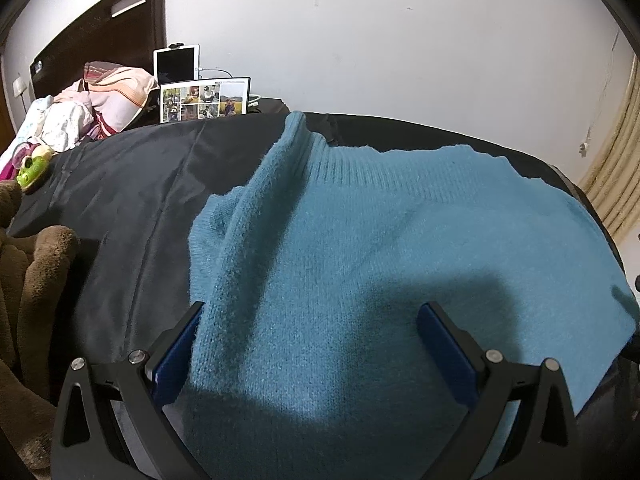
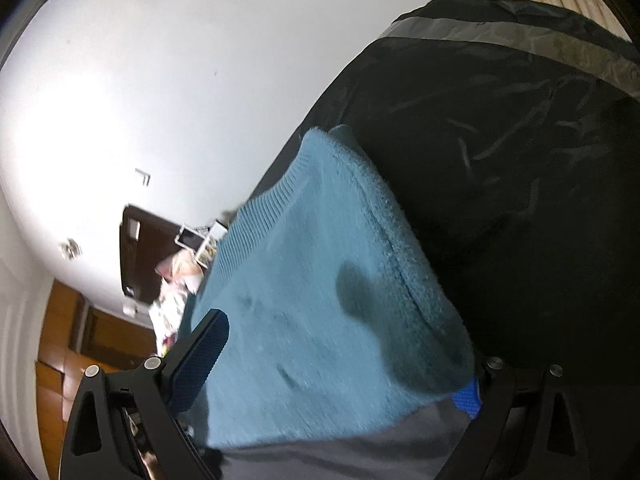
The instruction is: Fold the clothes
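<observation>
Item: teal knit sweater (image 1: pixel 360 240), spread on black bed cover (image 1: pixel 120 200), one sleeve folded inward. Soft, limp, fuzzy, probably light; pinch at hem edges. Left gripper (image 1: pixel 308 344) agape; right gripper (image 2: pixel 344 356) agape, seemingly straddling the edge.

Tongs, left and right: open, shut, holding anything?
Left tongs: open, spread wide over the blue sweater, gripping nothing.
Right tongs: open, sweater between the fingers, not clamped.

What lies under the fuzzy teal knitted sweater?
The fuzzy teal knitted sweater lies on a black cloth sheet, which shows all around it. Anything directly beneath the sweater is covered.
</observation>
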A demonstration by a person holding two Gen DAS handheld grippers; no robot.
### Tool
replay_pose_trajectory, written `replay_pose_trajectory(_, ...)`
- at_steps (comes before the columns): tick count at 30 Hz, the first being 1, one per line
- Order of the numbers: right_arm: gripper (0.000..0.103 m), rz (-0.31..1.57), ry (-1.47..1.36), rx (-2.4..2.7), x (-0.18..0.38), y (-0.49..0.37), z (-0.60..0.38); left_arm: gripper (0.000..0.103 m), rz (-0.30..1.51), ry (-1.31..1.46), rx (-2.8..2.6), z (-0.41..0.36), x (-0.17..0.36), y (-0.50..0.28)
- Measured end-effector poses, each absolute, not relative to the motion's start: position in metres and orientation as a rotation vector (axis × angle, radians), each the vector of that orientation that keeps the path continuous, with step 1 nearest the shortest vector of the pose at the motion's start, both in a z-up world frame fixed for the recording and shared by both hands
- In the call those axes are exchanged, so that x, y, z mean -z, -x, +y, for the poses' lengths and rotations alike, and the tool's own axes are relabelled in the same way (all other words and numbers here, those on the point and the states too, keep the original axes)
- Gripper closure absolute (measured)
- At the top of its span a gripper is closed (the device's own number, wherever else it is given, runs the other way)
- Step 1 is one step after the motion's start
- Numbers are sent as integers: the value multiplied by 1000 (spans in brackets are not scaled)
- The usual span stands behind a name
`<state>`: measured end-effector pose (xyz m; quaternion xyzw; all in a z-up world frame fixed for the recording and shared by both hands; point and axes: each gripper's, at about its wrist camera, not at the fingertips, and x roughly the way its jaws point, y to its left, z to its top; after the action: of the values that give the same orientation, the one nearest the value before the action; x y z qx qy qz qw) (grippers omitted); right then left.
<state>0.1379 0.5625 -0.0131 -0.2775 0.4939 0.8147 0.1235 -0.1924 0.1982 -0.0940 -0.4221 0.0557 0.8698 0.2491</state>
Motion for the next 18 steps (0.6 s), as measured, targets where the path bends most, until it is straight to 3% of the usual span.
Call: replay_pose_trajectory(18,5,1370,741,-2399,8,-132,556,1,146,1135,-2349,194,95,193)
